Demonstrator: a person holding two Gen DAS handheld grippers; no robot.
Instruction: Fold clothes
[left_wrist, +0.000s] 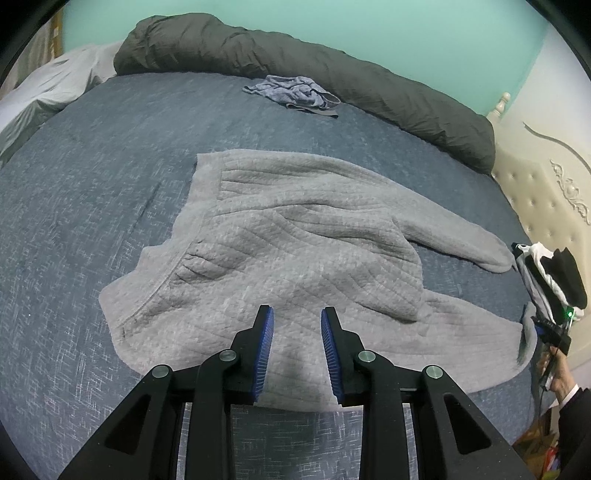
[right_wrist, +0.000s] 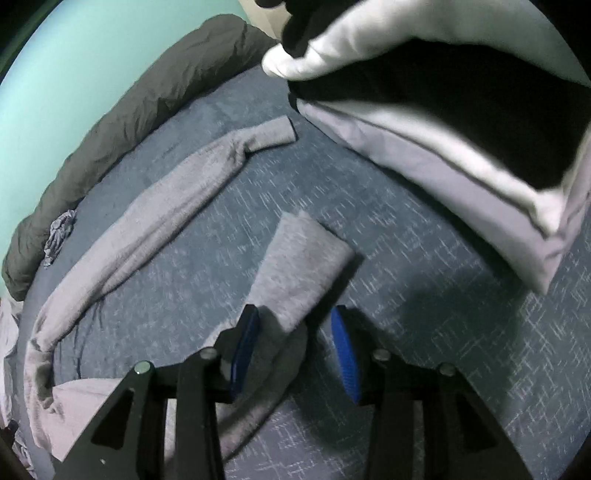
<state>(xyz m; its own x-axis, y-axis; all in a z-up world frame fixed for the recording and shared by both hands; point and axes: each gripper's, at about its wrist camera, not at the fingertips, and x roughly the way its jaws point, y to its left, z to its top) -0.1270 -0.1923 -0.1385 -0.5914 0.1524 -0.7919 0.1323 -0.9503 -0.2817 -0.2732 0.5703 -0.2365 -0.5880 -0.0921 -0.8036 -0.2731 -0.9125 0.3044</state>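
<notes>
Grey sweater (left_wrist: 280, 254) is spread out flat on the blue bedspread (left_wrist: 85, 206), sleeve pointing right. The left gripper (left_wrist: 297, 314) hovers over its near edge, jaws apart, nothing in them. Crumpled blue underwear (left_wrist: 295, 92) sits further back by a dark rolled duvet (left_wrist: 295, 70).

Grey quilted sweater (left_wrist: 288, 243), blue-flecked bedspread (left_wrist: 74, 221); dark olive duvet (left_wrist: 332, 77) — mint wall (left_wrist: 406, 33)

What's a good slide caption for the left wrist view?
Open left gripper hovering over a grey sweater spread on the bed.
</notes>
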